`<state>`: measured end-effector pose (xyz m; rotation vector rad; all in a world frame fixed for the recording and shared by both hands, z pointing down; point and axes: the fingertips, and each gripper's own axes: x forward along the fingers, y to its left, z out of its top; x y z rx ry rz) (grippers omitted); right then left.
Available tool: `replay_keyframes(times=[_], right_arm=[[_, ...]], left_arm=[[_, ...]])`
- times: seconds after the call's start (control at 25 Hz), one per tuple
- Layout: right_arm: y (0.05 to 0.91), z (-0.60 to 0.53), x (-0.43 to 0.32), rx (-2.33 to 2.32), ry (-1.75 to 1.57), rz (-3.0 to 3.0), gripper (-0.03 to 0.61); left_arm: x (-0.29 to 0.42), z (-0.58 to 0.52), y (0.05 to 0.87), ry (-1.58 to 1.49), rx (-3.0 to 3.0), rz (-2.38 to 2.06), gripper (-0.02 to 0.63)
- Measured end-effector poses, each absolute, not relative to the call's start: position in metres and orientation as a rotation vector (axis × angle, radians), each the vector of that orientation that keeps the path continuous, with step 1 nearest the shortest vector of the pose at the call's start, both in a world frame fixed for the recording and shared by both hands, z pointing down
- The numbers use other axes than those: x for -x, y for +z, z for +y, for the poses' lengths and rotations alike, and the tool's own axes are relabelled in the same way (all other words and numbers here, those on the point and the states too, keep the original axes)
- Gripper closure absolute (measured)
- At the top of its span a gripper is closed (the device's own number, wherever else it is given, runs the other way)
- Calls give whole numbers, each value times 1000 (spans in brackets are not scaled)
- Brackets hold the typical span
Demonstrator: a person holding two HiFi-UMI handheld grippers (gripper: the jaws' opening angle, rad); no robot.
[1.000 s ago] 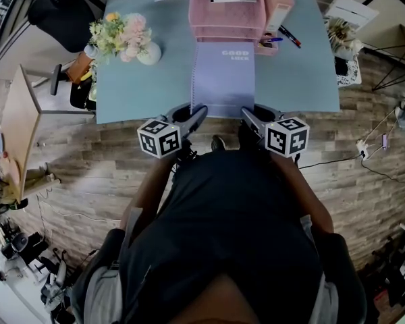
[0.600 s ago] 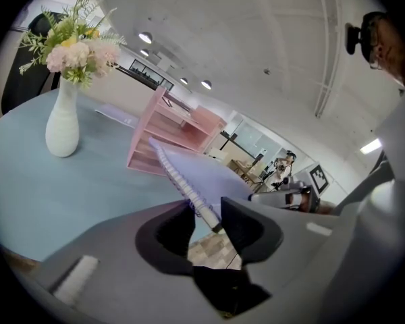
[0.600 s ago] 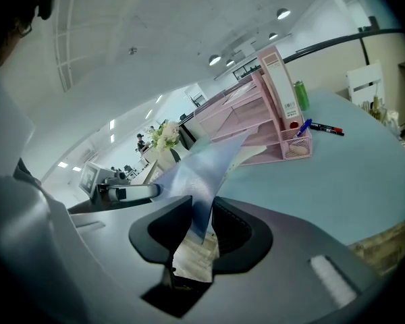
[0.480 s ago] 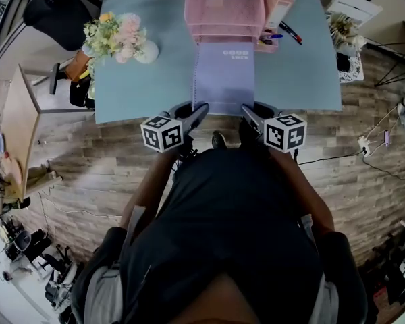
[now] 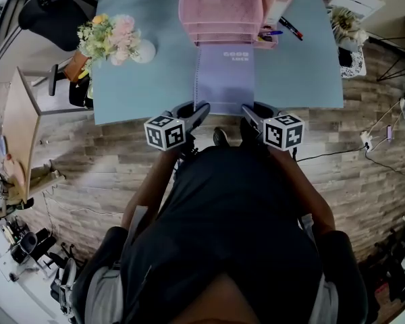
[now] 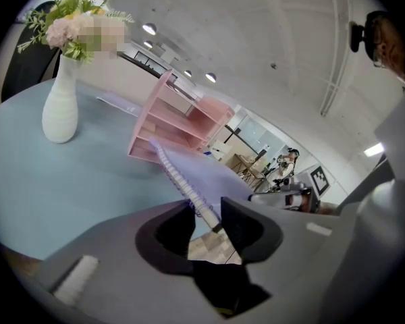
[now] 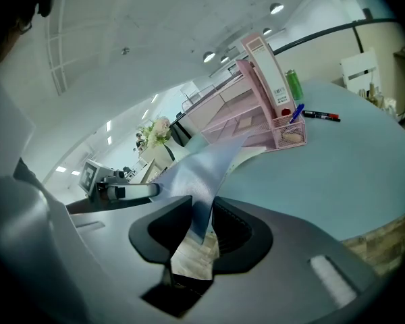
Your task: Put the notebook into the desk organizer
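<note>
Both claws dipped a little, lowering the lilac spiral-bound notebook (image 5: 224, 79) toward the pale blue counter (image 5: 142, 86). Far edge sits at the pink tiered desk organizer (image 5: 219, 12), not in yet. Left claw (image 5: 201, 108) and right claw (image 5: 245, 110) are nipped tight on its near corners. Only the gripper views show that pinch; only the head view shows the line-up.

Colours: lavender spiral-bound notebook (image 5: 224, 79), white lettering at its far end. Far centre, pink plastic desk organizer (image 5: 223, 9). Pale blue tabletop (image 5: 297, 73). Far left, white ceramic vase (image 5: 148, 51) with pink and yellow flowers (image 5: 111, 36). Grey left gripper (image 5: 201, 108) and grey right gripper (image 5: 245, 110) — black-and-white square markers. Grey-brown wood-grain floor (image 5: 364, 181).
</note>
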<state>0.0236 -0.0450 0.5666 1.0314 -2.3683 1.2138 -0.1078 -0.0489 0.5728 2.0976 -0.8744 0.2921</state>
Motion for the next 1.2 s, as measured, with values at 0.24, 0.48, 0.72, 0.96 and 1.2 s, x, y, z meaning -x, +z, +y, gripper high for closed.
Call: replay_keyframes(times=[0.24,0.48,0.72,0.96,1.2], right_arm=[[578,-51,-23,-1035,1229,-2367,486],[586,-59,-18,-1040,1242,-2359,485],[592,-69,-15,-1051,1243,-2350,485],[597,-74,-13,-1046,1247,-2331,485],[608,-73,-13,-1036,1278,-2296,485]], left_arm=[[109,-55,582,295,-2086,-877,437],[113,-63,589,303,-2078,-877,437],[117,-74,595,302,-2072,-872,437],[120,-78,601,305,-2058,-863,439],[119,-76,610,313,-2038,-847,442]])
